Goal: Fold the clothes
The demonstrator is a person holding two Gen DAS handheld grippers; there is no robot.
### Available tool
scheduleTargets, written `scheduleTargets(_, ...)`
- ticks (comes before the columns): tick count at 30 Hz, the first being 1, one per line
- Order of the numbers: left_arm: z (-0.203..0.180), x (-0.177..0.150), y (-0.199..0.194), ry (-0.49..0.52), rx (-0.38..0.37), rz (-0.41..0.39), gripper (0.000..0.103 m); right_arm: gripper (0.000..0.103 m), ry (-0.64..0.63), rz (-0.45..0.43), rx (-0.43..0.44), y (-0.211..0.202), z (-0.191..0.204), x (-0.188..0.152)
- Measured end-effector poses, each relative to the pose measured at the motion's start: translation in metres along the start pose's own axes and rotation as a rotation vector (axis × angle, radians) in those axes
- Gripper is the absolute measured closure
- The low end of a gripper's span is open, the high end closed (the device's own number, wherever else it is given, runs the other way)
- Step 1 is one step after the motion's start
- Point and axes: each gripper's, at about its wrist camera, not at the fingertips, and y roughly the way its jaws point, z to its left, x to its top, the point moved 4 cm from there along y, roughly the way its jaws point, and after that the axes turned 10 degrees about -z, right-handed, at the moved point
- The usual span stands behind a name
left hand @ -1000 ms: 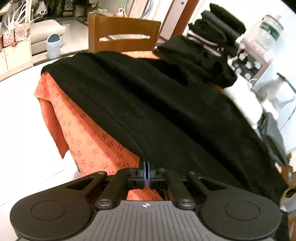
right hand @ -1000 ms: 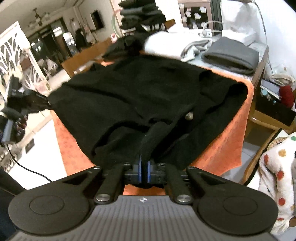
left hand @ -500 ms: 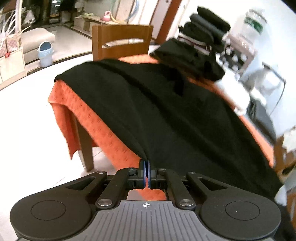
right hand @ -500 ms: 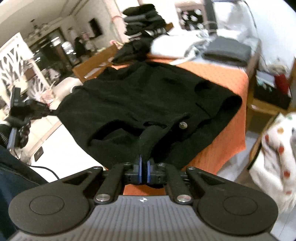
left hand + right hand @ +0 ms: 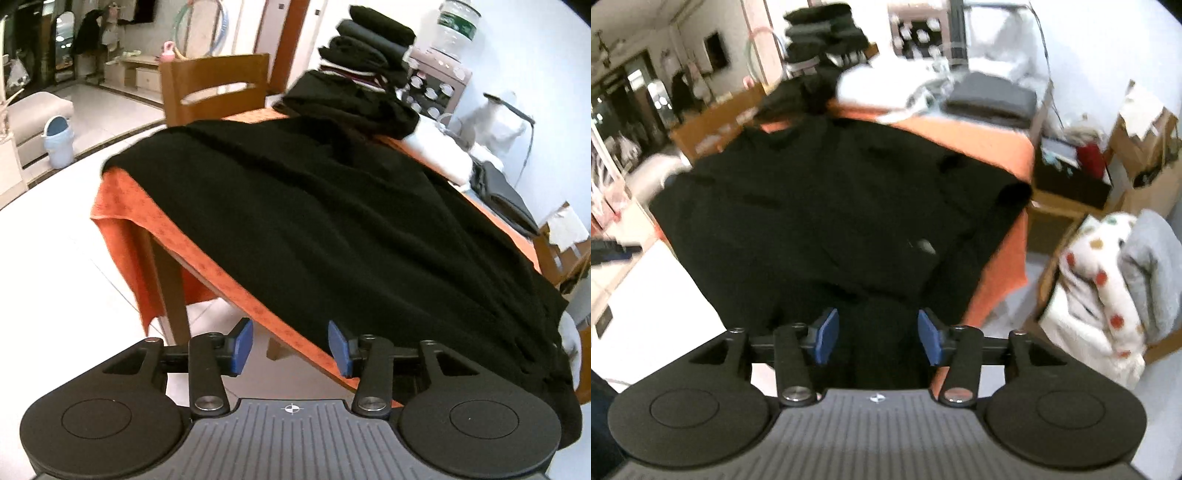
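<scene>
**Both hand-held grippers spread wide, black garment flat on the worktop**

The left hand-held gripper [image 5: 291, 346] has its blue pads [image 5: 242, 345] set wide apart and grips nothing; it sits just off the near edge of the worktop [image 5: 258, 314], with the orange cloth [image 5: 147, 206] showing between its fingers; the right pad lies close to the garment's hem, though whether they touch cannot be told.

The right hand-held gripper [image 5: 878, 335] is likewise wide open and holds nothing; a fold of the garment [image 5: 827, 206] hangs in the gap between its pads, and contact with either pad cannot be made out, the view being blurred.

The garment [image 5: 332, 221] is black and lies spread across most of the orange cloth, its near edge drooping over the worktop's side; a small pale button [image 5: 926, 246] shows on it in the right wrist view.

At the far end of the worktop sit a loose black heap [image 5: 347, 107], a stack of folded dark clothes [image 5: 373, 40] and a white bundle [image 5: 436, 155]; a wooden chair [image 5: 214, 88] stands beyond the far left corner; a spotted blanket [image 5: 1097, 291] lies off to the right, apart from the worktop.
</scene>
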Motion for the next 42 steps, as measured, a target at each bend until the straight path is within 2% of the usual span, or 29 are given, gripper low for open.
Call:
scheduleTargets(7, 0.051, 0.022, -0.007, -0.095, 0.105, -0.06, 0.052, 0.039, -0.067, -0.045, 0.139, 0.027, 0.056, 0.042)
scheduleTargets(10, 0.08, 0.03, 0.001, -0.097, 0.14, -0.074, 0.051, 0.038, -0.08, -0.043, 0.178, 0.044, 0.082, 0.054)
scheduleTargets(13, 0.11, 0.042, 0.012, -0.078, 0.151, -0.084, 0.051, 0.038, -0.071, -0.046, 0.195, 0.059, 0.112, 0.063)
scheduleTargets(16, 0.142, 0.059, 0.026, -0.05, 0.125, -0.092, 0.051, 0.037, -0.057, -0.06, 0.182, 0.083, 0.148, 0.069)
scheduleTargets(19, 0.17, 0.082, 0.041, 0.019, 0.061, -0.096, 0.051, 0.036, -0.013, -0.087, 0.137, 0.111, 0.185, 0.074)
scheduleTargets(22, 0.201, 0.109, 0.055, 0.125, -0.022, -0.089, 0.051, 0.036, 0.069, -0.112, 0.074, 0.134, 0.224, 0.077)
scheduleTargets(26, 0.24, 0.151, 0.079, 0.219, -0.121, -0.076, 0.05, 0.036, 0.185, -0.143, 0.007, 0.159, 0.273, 0.083)
scheduleTargets(32, 0.269, 0.213, 0.124, 0.332, -0.259, -0.073, 0.05, 0.036, 0.266, -0.192, -0.081, 0.189, 0.341, 0.096)
scheduleTargets(36, 0.266, 0.246, 0.162, 0.414, -0.362, -0.064, 0.05, 0.036, 0.293, -0.216, -0.134, 0.208, 0.372, 0.104)
scheduleTargets(42, 0.236, 0.291, 0.222, 0.573, -0.559, -0.046, 0.05, 0.035, 0.345, -0.293, -0.246, 0.244, 0.401, 0.113)
